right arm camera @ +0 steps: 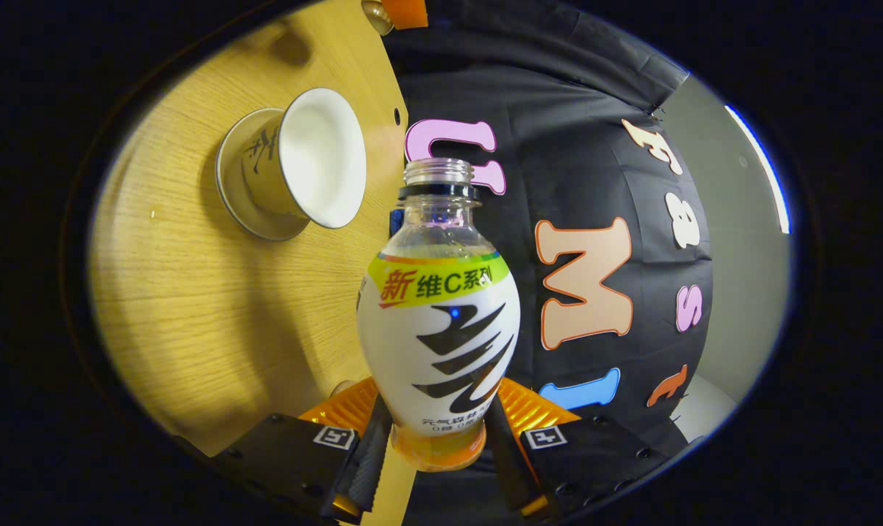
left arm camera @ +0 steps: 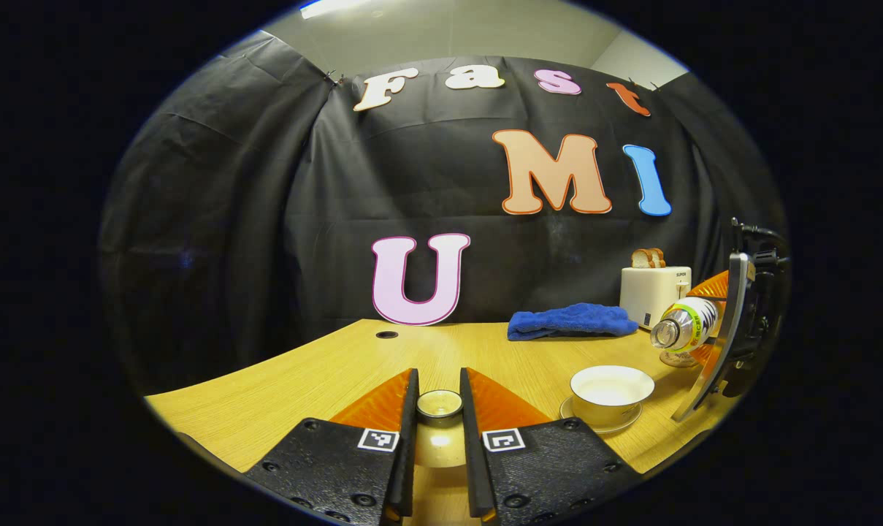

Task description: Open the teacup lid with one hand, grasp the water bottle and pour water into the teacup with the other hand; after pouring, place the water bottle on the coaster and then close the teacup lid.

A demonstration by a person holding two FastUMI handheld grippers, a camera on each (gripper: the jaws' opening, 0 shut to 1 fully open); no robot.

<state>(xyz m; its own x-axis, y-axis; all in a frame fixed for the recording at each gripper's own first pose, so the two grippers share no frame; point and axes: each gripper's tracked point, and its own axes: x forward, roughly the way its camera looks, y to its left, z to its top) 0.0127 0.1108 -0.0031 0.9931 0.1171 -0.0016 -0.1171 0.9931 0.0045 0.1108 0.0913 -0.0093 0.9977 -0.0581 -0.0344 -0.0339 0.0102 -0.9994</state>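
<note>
In the left gripper view, the left gripper (left arm camera: 439, 409) has its two fingers closed narrowly on the knob of a small round pale teacup lid (left arm camera: 440, 406), which sits between the fingertips above the light wooden tabletop (left arm camera: 324, 372). Ahead and to the right of those fingers stands the white porcelain teacup (left arm camera: 610, 393), uncovered, on its matching saucer (left arm camera: 600, 424). Above and just right of the cup, the right gripper (left arm camera: 708, 321) holds a clear plastic water bottle with a white, yellow and green label (left arm camera: 683, 323), tipped nearly flat, its uncapped mouth pointing left toward the cup but still a little to the right of the rim. Behind the cup lie a folded blue cloth (left arm camera: 571, 321) and a cream toaster (left arm camera: 654, 294) with two slices of bread (left arm camera: 648, 258) standing in it; the small dark word on the toaster's front is too small to read.

In the right gripper view, both fingers press on the lower body of the bottle (right arm camera: 440, 329), whose bottom part is orange. The scene is rolled sideways, so the teacup (right arm camera: 306, 164) lies to the upper left of the bottle neck, black brush writing on its side. The label's yellow band carries a red character, then dark blue characters with a "C", above bold black strokes on white.
</note>
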